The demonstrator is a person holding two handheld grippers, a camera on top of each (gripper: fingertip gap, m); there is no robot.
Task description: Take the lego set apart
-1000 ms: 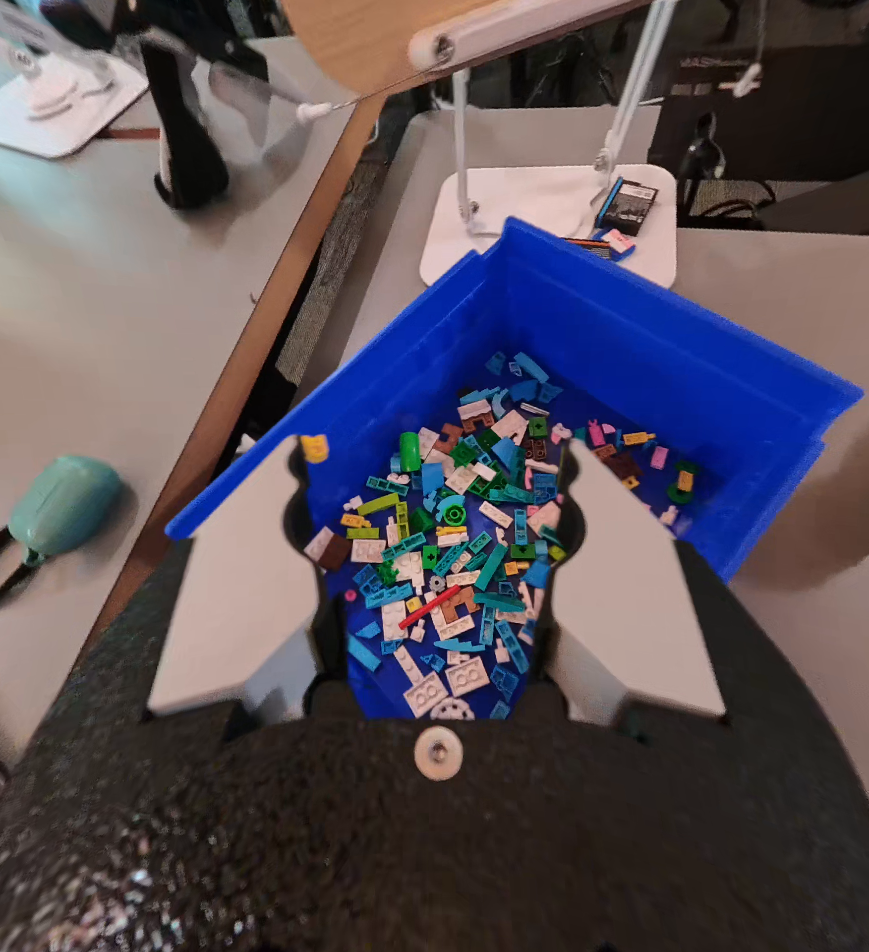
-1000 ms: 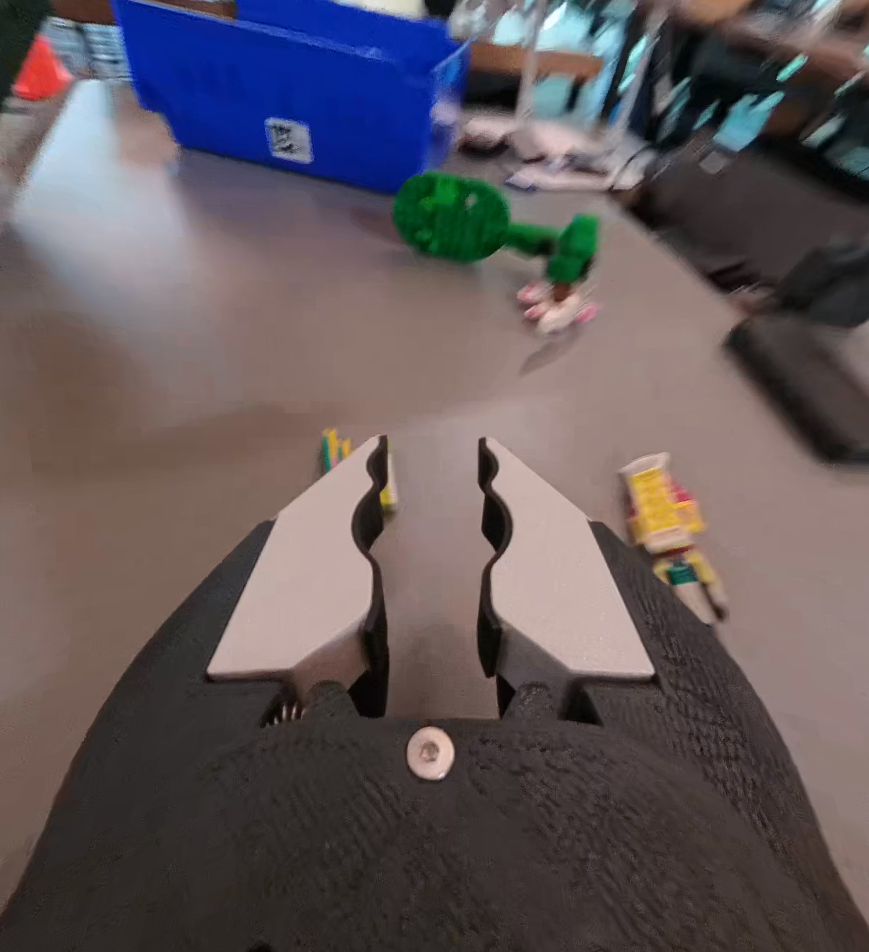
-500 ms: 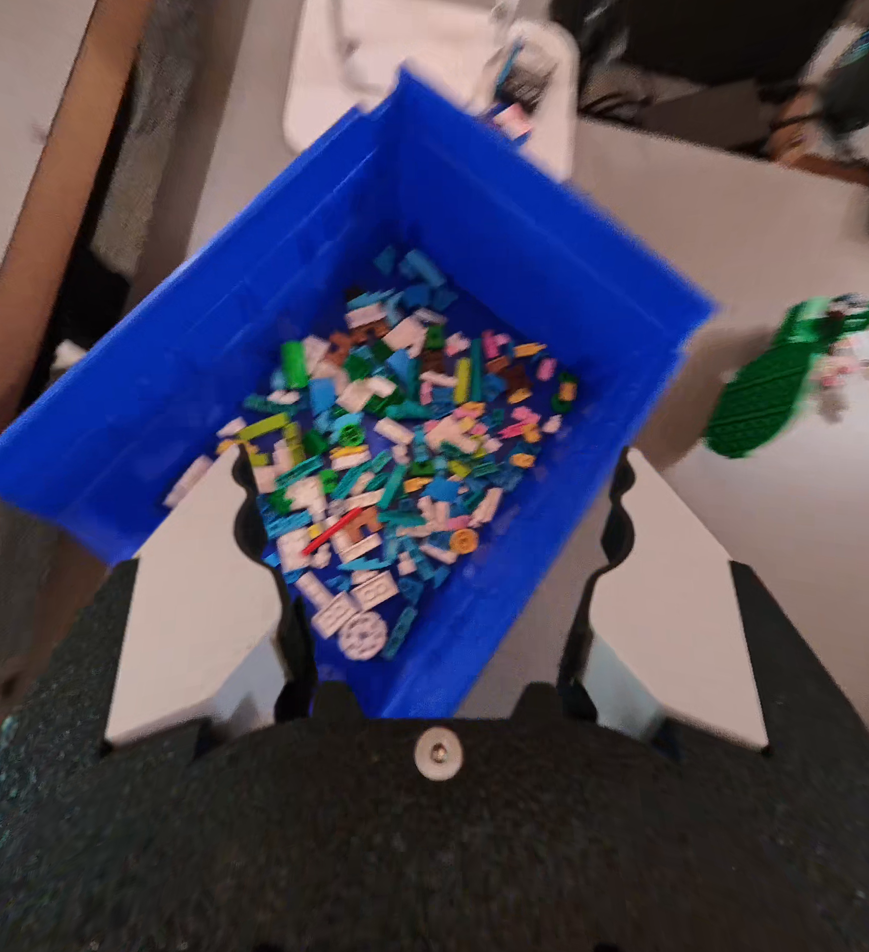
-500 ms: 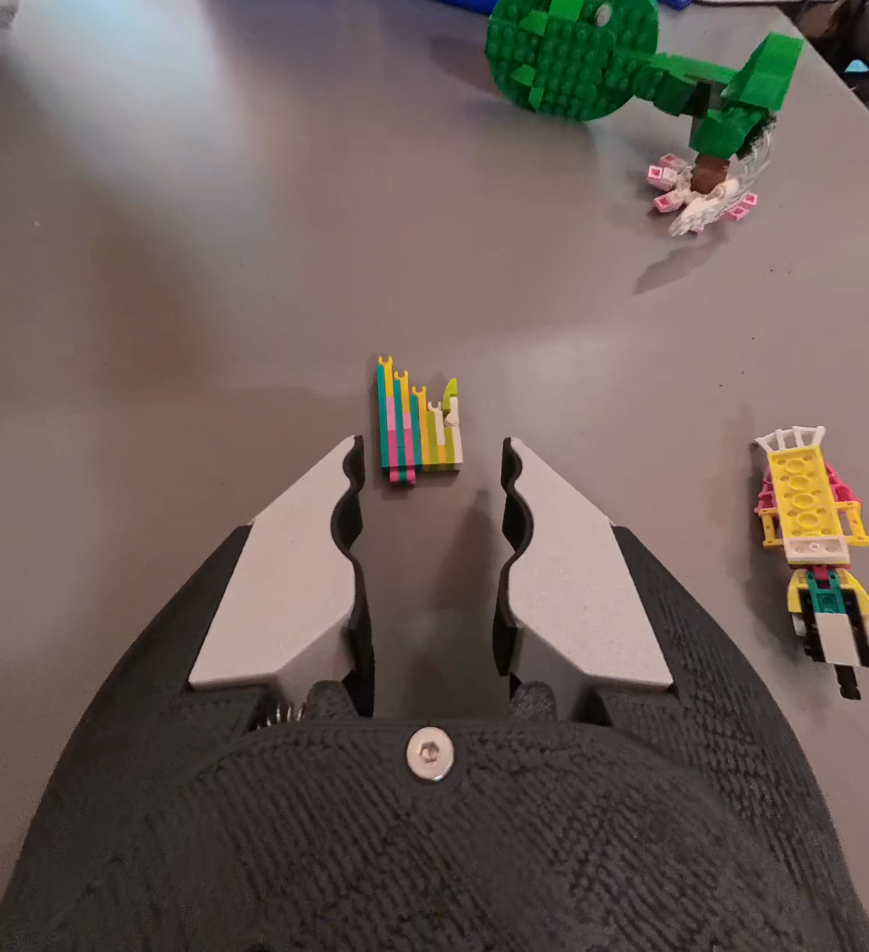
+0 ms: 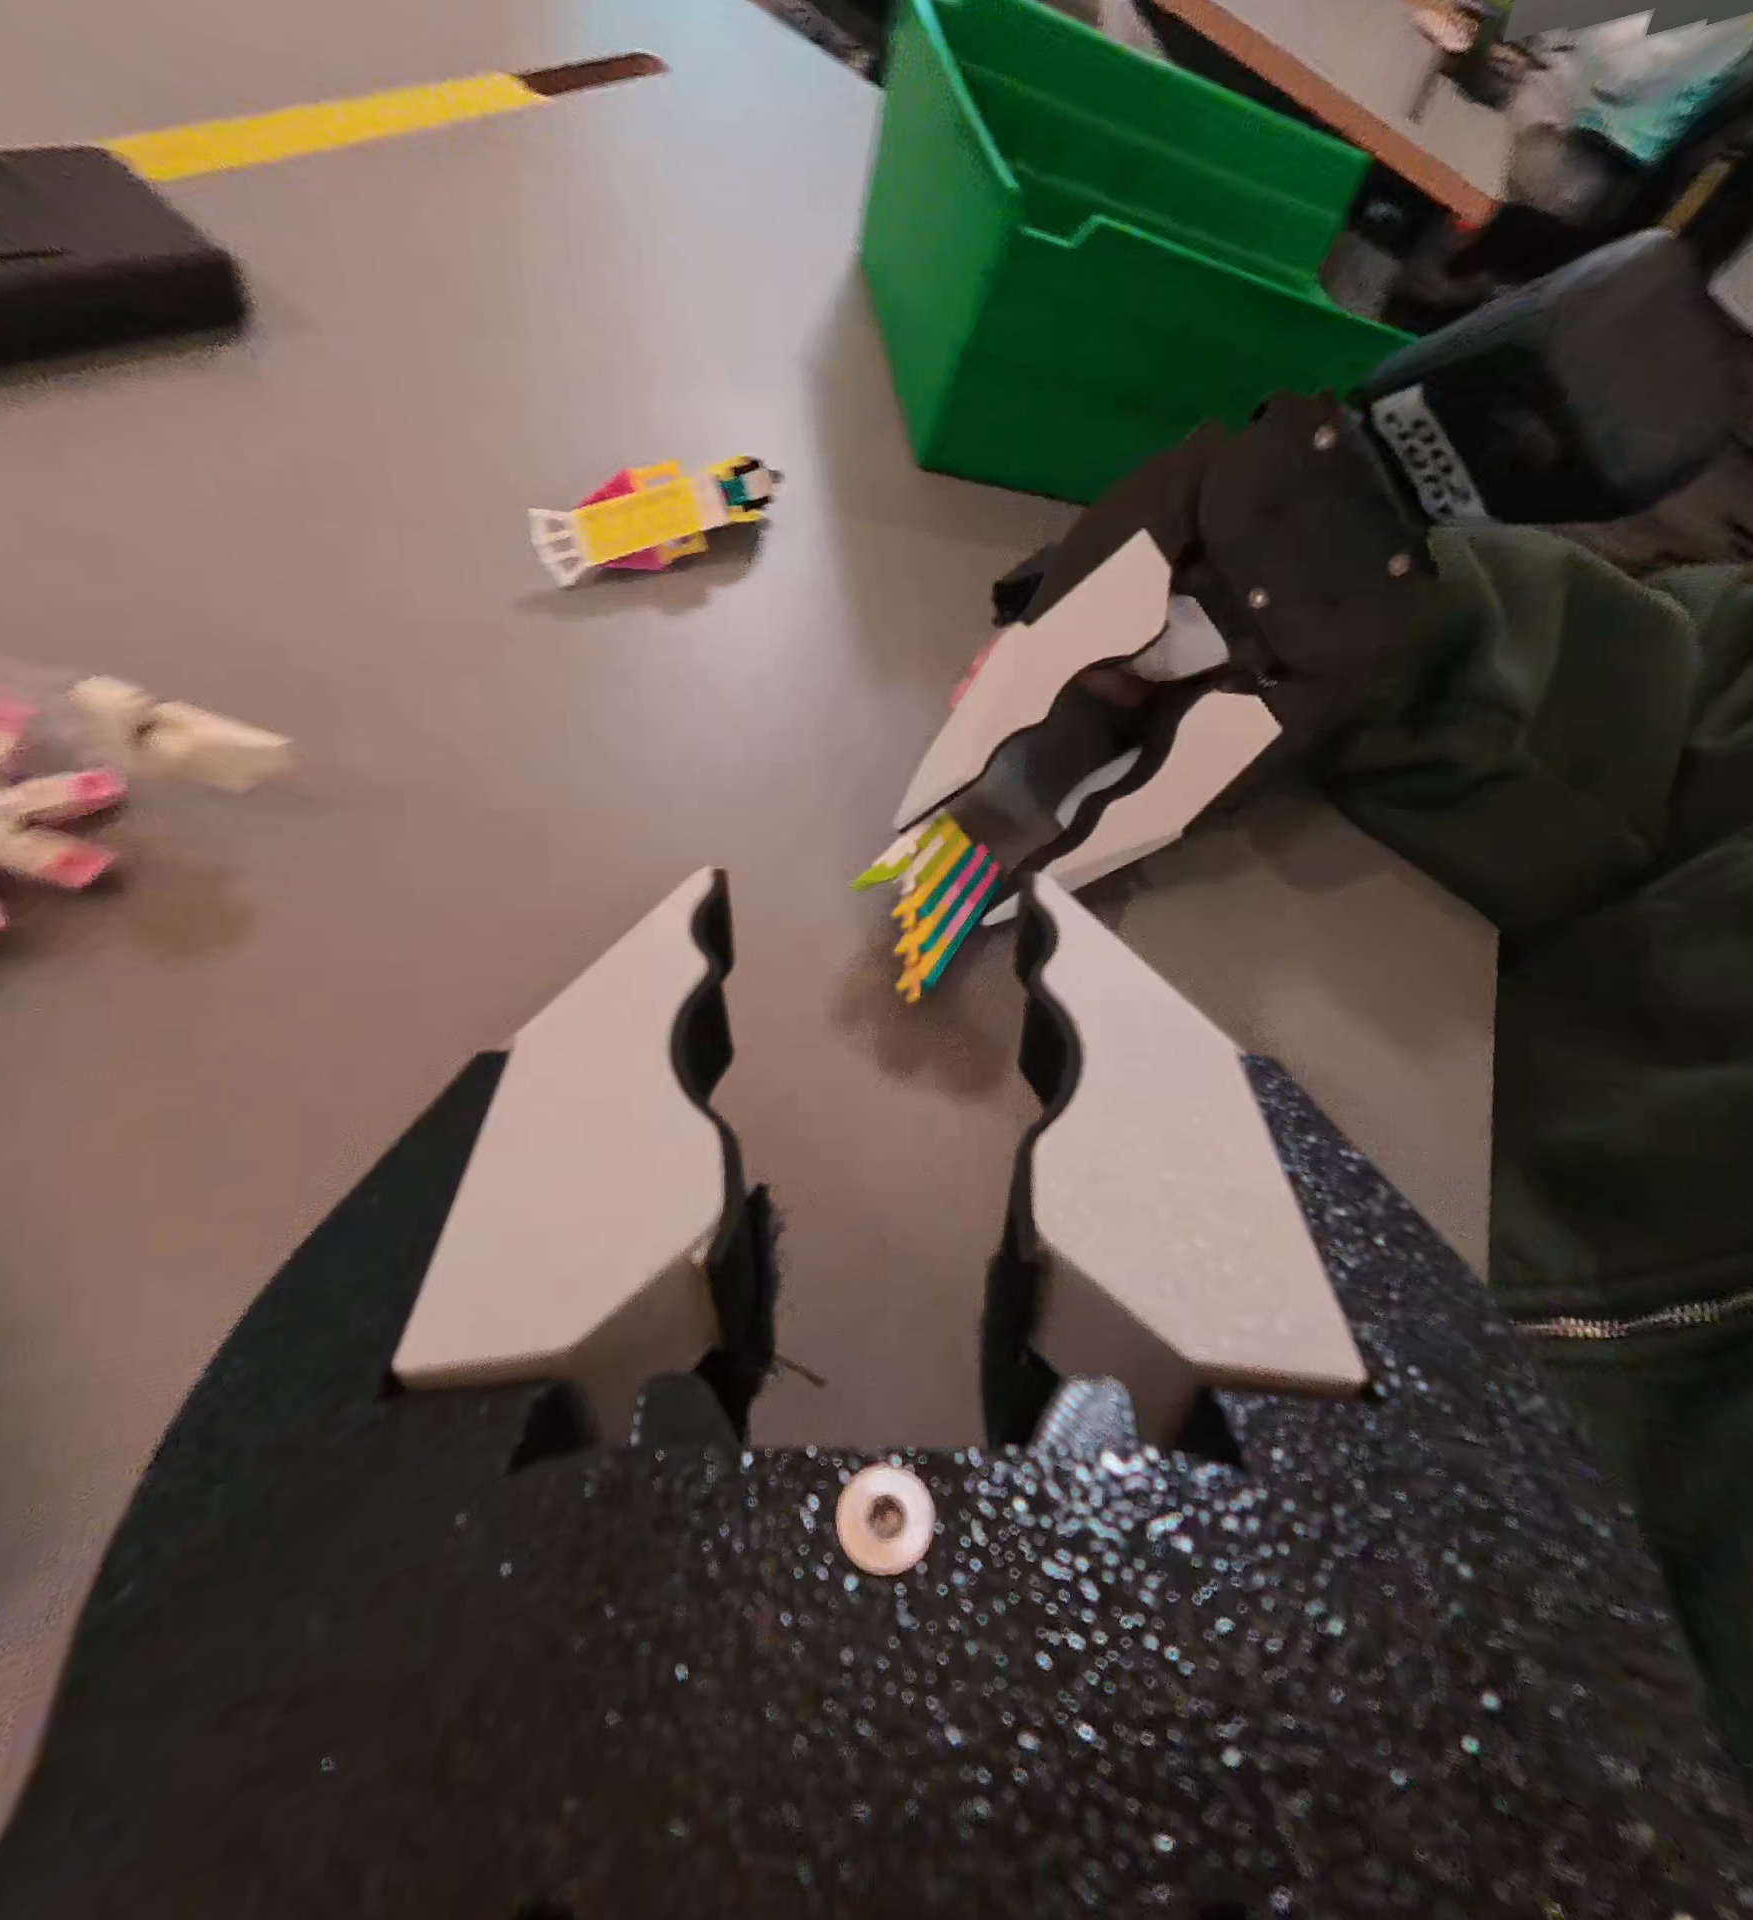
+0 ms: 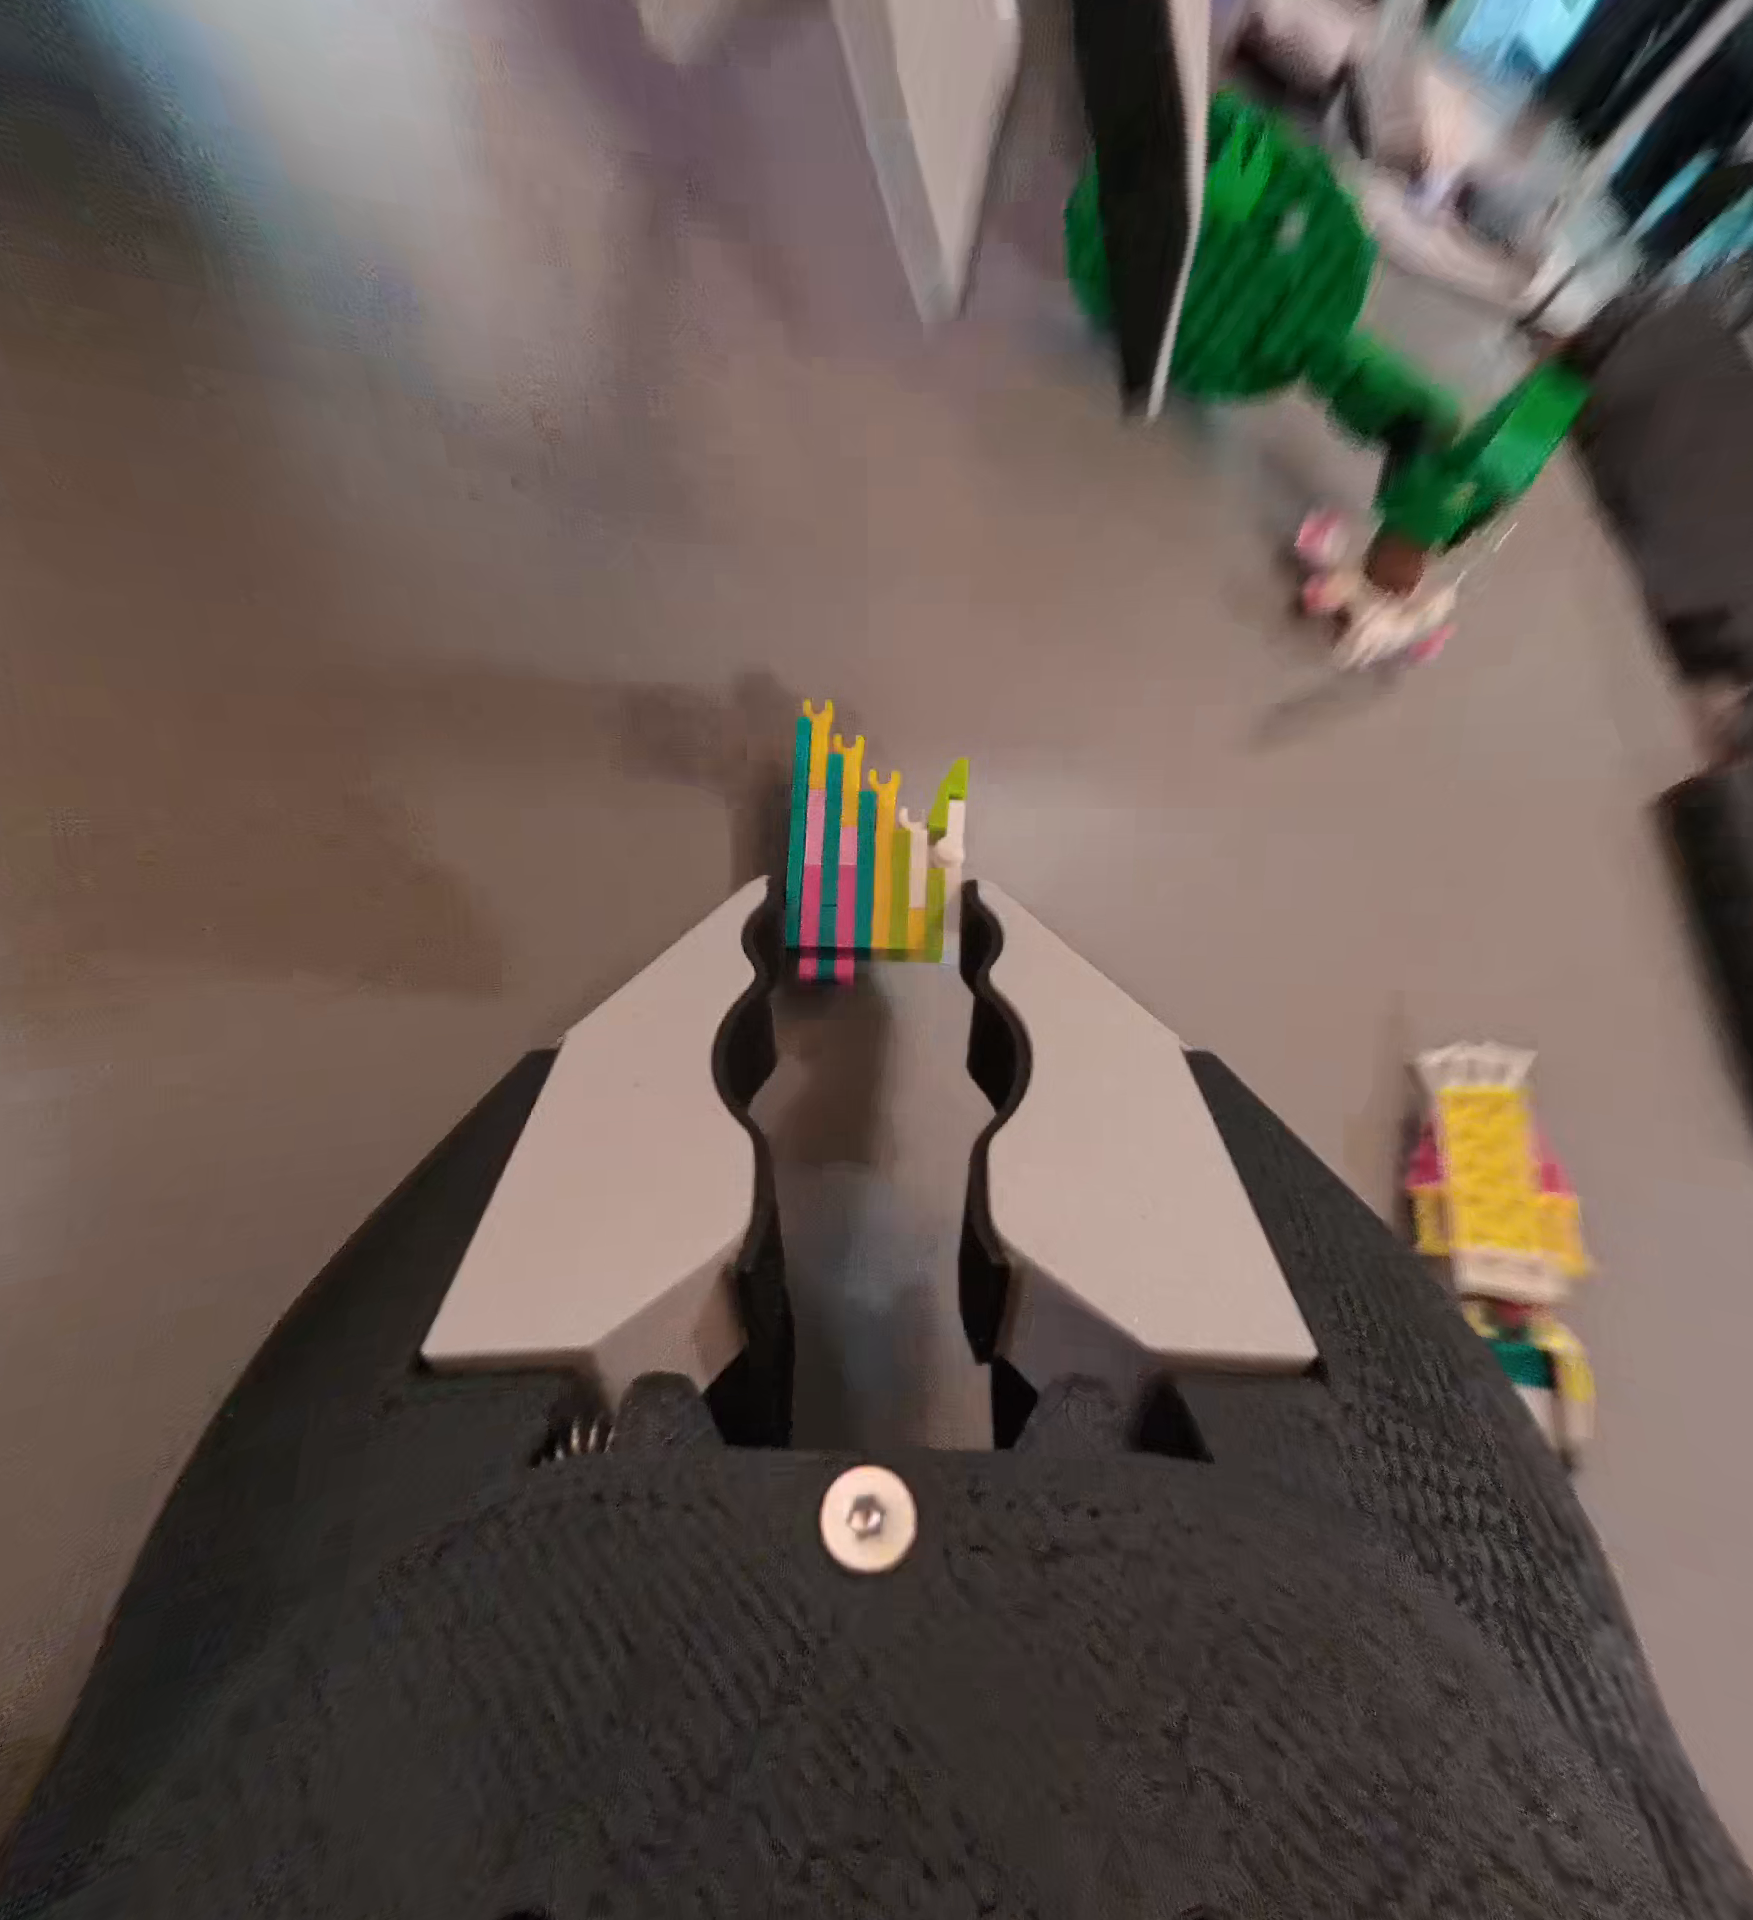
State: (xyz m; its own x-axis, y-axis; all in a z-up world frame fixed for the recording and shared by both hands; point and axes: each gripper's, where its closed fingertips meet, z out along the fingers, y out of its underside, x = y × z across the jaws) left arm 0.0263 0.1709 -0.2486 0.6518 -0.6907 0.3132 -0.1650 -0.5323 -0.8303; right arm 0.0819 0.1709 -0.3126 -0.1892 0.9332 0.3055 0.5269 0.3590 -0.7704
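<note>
Striped lego piece [image 6: 867,868], teal, pink and yellow plates stacked, is pinched at its base by my right gripper [image 6: 867,914], lifted just off the grey tabletop [image 5: 436,364] near its middle. My left gripper [image 5: 872,894] hangs empty, jaws apart, just beside the piece's free end. Step in hand: bracing this stack for splitting. Next I'd close the left on the outer plates and peel. Yellow lego model [image 5: 648,514] lies apart, untouched.

Green bin [image 5: 1090,312], black pad [image 5: 51,260]
</note>
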